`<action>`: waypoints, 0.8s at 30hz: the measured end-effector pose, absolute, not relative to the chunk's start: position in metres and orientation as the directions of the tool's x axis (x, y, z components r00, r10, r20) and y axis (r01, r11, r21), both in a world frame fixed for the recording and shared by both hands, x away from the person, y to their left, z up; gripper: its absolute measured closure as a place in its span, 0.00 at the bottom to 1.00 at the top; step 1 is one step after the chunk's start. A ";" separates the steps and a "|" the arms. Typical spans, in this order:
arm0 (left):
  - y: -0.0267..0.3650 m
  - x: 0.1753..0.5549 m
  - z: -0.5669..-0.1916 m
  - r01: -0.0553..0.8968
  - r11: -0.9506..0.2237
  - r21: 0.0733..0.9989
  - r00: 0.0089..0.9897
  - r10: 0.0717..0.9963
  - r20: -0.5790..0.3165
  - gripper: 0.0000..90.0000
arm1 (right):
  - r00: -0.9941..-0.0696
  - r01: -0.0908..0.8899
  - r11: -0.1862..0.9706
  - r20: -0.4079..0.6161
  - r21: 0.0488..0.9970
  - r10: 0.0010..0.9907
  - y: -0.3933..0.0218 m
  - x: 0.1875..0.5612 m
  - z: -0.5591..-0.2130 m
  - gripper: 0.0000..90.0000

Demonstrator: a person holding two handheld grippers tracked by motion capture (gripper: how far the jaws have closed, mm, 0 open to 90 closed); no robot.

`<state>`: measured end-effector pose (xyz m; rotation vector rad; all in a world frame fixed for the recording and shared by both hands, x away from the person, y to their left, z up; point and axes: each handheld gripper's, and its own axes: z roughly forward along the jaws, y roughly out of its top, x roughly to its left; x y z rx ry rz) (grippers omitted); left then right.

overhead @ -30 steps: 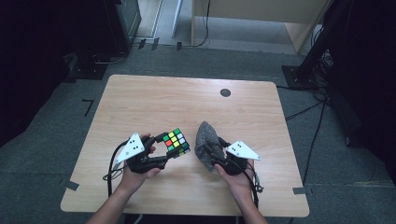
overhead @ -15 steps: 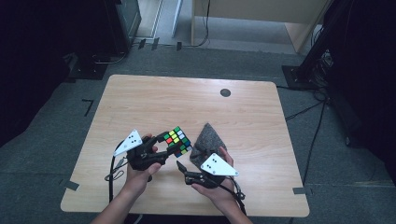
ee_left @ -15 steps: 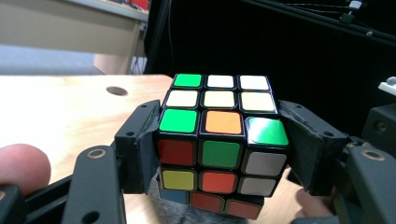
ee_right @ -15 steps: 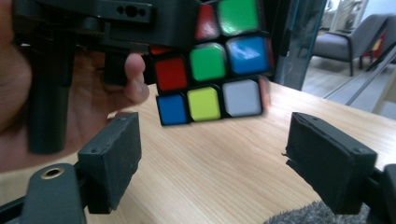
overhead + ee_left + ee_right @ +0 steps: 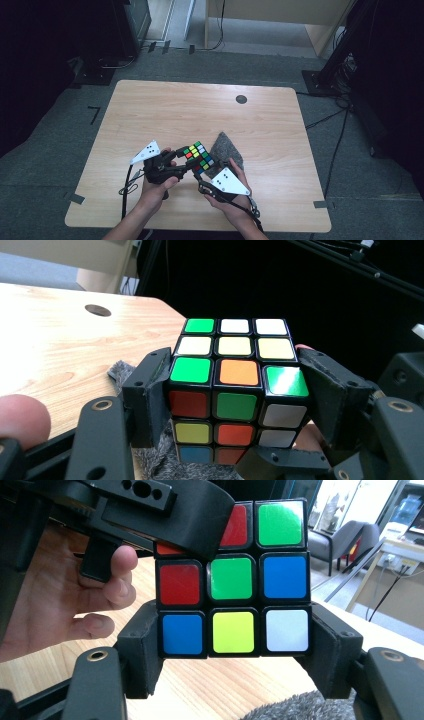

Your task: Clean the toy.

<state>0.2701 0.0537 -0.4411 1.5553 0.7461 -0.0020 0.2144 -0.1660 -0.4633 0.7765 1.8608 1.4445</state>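
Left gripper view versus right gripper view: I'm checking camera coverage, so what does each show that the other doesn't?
Left gripper view: the cube's face with white stickers, the table's round hole, and grey cloth under the jaws.

Right gripper view: a red, green, blue, yellow and white face, the person's left hand, and a chair in a bright room behind.

Both: the puzzle cube clamped between that view's own jaws, over the wooden table.
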 end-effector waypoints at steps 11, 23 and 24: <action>0.067 0.269 -0.433 0.254 -0.007 0.967 0.847 0.484 -0.219 0.33 | -0.638 0.172 0.204 -0.049 0.964 0.768 -0.183 0.223 -0.457 0.39; 0.054 0.266 -0.456 0.054 -0.341 0.938 0.861 0.492 0.130 0.29 | -0.655 0.334 0.099 0.155 0.937 0.739 -0.205 0.230 -0.438 0.39; 0.051 0.264 -0.457 0.037 -0.371 0.928 0.864 0.479 0.157 0.26 | -0.656 0.339 0.101 0.159 0.935 0.738 -0.204 0.230 -0.438 0.38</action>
